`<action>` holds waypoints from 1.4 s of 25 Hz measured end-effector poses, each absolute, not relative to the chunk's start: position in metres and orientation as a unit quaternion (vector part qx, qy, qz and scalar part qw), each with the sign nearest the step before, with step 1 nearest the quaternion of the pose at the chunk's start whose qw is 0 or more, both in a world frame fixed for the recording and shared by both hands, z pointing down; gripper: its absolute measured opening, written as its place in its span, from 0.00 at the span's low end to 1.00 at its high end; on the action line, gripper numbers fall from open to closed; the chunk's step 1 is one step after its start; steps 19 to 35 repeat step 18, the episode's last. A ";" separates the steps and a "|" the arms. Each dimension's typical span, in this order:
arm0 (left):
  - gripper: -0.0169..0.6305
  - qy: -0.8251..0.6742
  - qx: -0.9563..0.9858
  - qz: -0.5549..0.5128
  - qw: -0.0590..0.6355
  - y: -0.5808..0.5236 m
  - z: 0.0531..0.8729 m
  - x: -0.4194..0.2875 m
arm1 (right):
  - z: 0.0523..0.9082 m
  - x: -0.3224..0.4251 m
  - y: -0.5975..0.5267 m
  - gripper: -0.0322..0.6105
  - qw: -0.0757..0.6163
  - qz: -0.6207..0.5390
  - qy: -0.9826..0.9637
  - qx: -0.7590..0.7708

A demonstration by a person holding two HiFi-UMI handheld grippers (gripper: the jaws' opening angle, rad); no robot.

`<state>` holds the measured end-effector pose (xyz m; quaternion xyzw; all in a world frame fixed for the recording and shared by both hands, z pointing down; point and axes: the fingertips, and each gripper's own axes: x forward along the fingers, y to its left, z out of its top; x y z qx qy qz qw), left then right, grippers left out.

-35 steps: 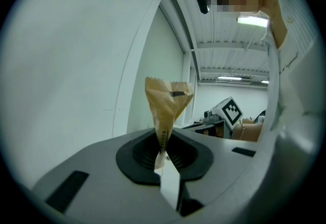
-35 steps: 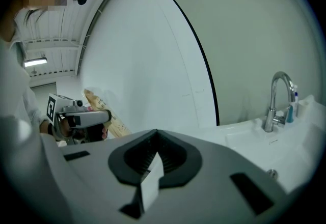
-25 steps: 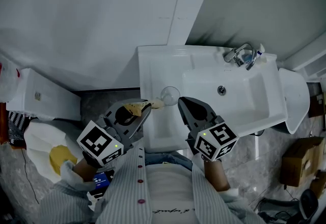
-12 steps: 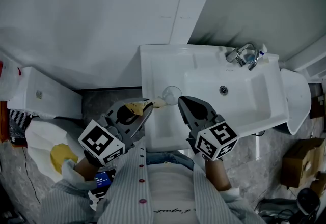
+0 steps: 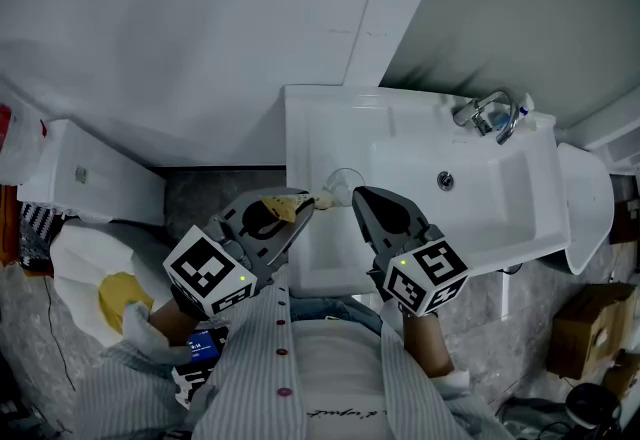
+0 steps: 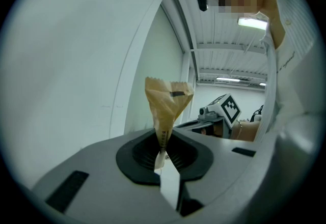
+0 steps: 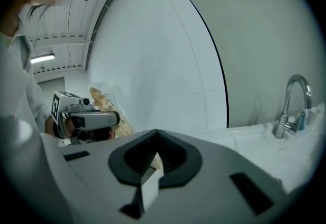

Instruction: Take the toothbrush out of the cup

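Left hand-held gripper (image 6: 162,154) clamps narrow on brown paper toothbrush packet (image 6: 168,98), held over sink (image 5: 500,198) left ledge, just near of clear cup (image 5: 345,180). Right hand-held gripper (image 7: 153,163), jaws together, pinches packet's other tip.

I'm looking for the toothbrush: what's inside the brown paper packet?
Nothing inside shows: the brown paper packet, pinched in the left gripper, covers its contents. Only a pale end sticks out.

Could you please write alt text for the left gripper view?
The left gripper is shut on a tan paper packet that stands upright between its jaws, against a white wall. The right gripper with its marker cube shows behind, at right.
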<state>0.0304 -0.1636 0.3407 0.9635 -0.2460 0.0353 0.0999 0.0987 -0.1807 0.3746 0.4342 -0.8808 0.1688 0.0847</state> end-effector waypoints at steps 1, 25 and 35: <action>0.08 -0.245 0.964 0.036 0.100 -0.164 0.341 0.031 | 0.375 0.098 -0.181 0.07 0.085 0.169 -0.881 0.433; 0.08 -0.233 0.967 0.044 0.095 -0.169 0.342 0.040 | 0.374 0.096 -0.187 0.07 0.086 0.169 -0.885 0.425; 0.08 -0.233 0.967 0.044 0.095 -0.169 0.342 0.040 | 0.374 0.096 -0.187 0.07 0.086 0.169 -0.885 0.425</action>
